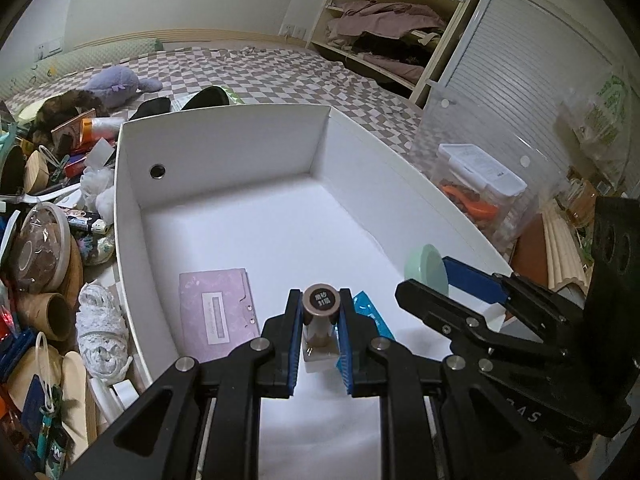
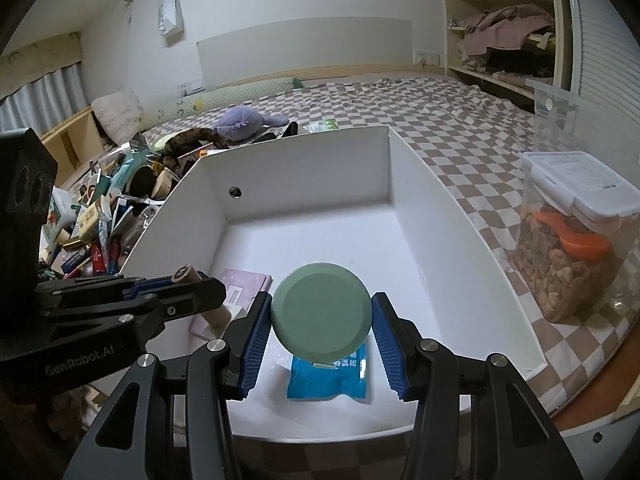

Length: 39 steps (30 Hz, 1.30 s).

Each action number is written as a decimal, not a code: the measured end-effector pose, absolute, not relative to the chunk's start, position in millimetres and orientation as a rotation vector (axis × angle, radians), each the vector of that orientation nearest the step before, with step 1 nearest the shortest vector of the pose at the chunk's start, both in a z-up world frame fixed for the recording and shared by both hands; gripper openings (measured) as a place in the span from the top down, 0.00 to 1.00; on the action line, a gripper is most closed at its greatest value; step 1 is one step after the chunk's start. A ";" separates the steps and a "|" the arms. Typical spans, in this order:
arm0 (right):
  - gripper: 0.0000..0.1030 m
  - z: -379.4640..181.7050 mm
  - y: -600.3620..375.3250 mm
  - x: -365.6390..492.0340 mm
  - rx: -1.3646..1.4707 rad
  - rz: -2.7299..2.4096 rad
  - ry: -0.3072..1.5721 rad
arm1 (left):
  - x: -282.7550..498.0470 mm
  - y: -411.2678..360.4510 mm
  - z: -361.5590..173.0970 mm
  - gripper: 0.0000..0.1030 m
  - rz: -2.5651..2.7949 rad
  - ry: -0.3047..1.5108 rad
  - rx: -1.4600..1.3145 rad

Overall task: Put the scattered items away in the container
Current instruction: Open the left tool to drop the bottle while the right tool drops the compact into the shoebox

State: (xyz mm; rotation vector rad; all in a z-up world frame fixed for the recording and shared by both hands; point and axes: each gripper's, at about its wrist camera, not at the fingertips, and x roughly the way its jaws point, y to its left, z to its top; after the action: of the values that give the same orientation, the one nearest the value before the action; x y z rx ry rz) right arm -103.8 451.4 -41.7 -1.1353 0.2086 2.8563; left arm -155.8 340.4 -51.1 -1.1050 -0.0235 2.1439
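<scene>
Both tools hang over the white box (image 2: 460,216) on the bed (image 2: 440,120), each with something to drop in. The left tool (image 1: 320,320) is clenched on a small brown-capped bottle (image 1: 321,300); the right tool (image 2: 320,320) grips a round green tin (image 2: 320,312) by its sides. A pink card (image 1: 216,308) and a blue packet (image 2: 332,376) already lie on the box's near floor. Next, I judge, each must lower and let go. The clutter pile (image 1: 52,200) waits to the left; a clear food jar (image 2: 572,236) stands right, shelves (image 2: 500,32) beyond.
</scene>
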 end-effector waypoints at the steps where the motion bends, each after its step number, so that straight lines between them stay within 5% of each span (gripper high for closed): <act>1: 0.50 -41.8 451.0 -103.7 -1.134 2.856 0.208 | -155.4 340.5 -51.1 0.84 2.145 -0.022 -1.103; 29: 0.41 -53.7 432.7 -100.5 -1.102 2.841 -0.024 | -151.0 331.6 -50.2 0.83 2.148 -0.028 -1.090; 34: 0.39 -54.9 431.8 -100.5 -1.097 2.845 -0.024 | -149.6 328.3 -45.7 0.65 2.148 -0.064 -1.077; 39: 0.38 -55.7 431.4 -99.7 -1.101 2.849 -0.022 | -150.0 329.8 -43.4 0.64 2.156 -0.075 -1.074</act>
State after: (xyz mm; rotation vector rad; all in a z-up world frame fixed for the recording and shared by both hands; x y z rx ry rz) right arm -99.7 431.4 -55.7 -1.1010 -0.0218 2.8493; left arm -150.0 329.8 -43.4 -1.0741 -0.0755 2.1557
